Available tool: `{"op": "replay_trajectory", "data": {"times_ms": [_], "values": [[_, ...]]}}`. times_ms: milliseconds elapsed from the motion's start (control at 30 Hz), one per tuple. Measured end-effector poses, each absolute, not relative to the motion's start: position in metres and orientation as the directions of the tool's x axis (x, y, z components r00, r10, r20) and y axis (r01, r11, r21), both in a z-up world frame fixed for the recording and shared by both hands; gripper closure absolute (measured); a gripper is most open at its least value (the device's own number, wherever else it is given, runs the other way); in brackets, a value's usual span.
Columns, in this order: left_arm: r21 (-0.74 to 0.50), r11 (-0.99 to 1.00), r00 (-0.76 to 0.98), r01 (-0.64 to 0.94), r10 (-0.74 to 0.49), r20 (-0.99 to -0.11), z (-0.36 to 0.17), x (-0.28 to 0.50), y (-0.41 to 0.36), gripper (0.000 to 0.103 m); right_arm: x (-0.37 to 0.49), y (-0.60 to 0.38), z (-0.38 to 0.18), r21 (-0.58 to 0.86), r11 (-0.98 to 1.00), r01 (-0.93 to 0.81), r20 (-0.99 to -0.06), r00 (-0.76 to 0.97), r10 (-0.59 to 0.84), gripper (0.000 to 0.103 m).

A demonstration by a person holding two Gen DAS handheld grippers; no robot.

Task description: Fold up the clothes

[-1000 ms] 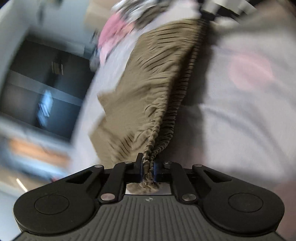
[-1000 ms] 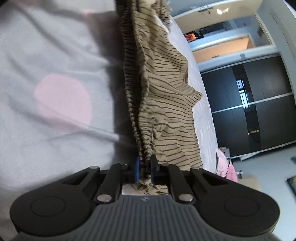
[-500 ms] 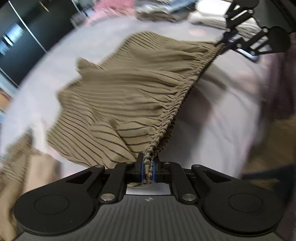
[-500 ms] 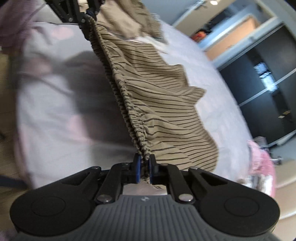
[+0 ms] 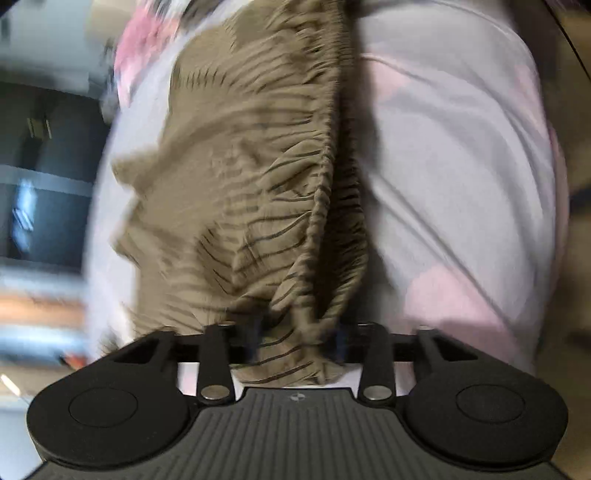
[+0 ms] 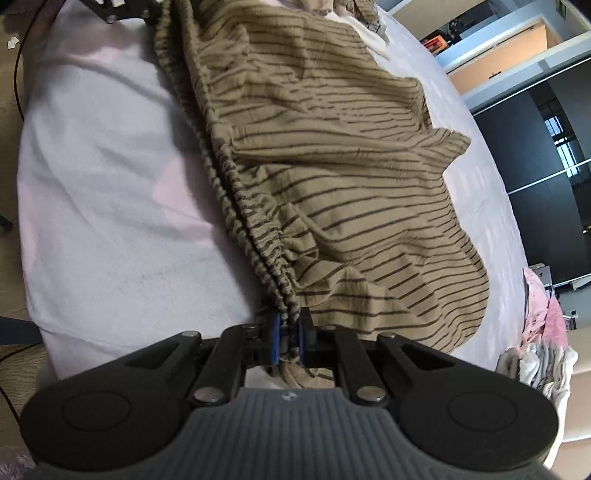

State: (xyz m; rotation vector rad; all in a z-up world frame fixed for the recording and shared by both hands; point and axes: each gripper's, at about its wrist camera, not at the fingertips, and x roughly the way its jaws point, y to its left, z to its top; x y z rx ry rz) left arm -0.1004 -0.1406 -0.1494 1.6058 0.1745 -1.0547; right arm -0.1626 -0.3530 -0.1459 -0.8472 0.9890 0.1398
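Tan shorts with thin dark stripes [image 6: 332,162] lie spread on the bed, their gathered elastic waistband running toward me. My right gripper [image 6: 287,334] is shut on one end of the waistband. The left gripper [image 6: 122,9] shows at the top left of the right wrist view, at the other end of the waistband. In the blurred left wrist view the shorts [image 5: 251,177] bunch loosely between the fingers of my left gripper [image 5: 295,343], whose jaws stand wide apart.
The bed has a pale lilac sheet with pink spots [image 6: 110,184]. A pile of pink and white clothes [image 6: 543,321] lies at the far end. Dark wardrobe doors [image 6: 546,177] stand beyond the bed. Wooden floor [image 6: 11,258] lies beside it.
The shorts have been lowered flat onto the bed. My left gripper's jaws have opened and the waistband has gone slack there. My right gripper keeps its hold.
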Motion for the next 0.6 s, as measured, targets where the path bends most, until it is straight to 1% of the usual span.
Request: {"op": "replay_trajectory", "data": {"times_ms": [100,200,300,367,400,467,600], "values": [[0.759,-0.372,0.606,0.534,-0.457,-0.650,-0.150,-0.114,-0.128,0.057,-0.165,-0.352,-0.148,-0.562,0.689,-0.459,-0.782,0.567,-0.260,0.092],[0.782,-0.359,0.617,0.509,-0.481,-0.623,-0.143,-0.126,-0.119,0.057,-0.169,-0.350,-0.149,-0.561,0.691,-0.456,-0.782,0.566,-0.261,0.092],[0.764,-0.323,0.608,0.558,-0.467,-0.642,-0.135,-0.135,-0.116,0.060,-0.171,-0.348,-0.150,-0.564,0.687,-0.459,-0.782,0.565,-0.264,0.092],[0.750,-0.306,0.615,0.586,-0.435,-0.658,-0.135,-0.133,-0.116,0.070,-0.169,-0.348,-0.149,-0.565,0.685,-0.460,-0.782,0.564,-0.266,0.092],[0.743,-0.305,0.616,0.596,-0.420,-0.666,-0.134,-0.133,-0.115,0.072,-0.168,-0.349,-0.150,-0.566,0.685,-0.460,-0.781,0.564,-0.267,0.092],[0.726,-0.302,0.605,0.617,-0.408,-0.684,-0.126,-0.142,-0.107,0.078,-0.167,-0.348,-0.150,-0.568,0.683,-0.460,-0.780,0.565,-0.268,0.092],[0.678,-0.300,0.555,0.671,-0.403,-0.728,-0.124,-0.147,-0.104,0.080,-0.169,-0.347,-0.150,-0.575,0.675,-0.463,-0.777,0.567,-0.273,0.092]]}}
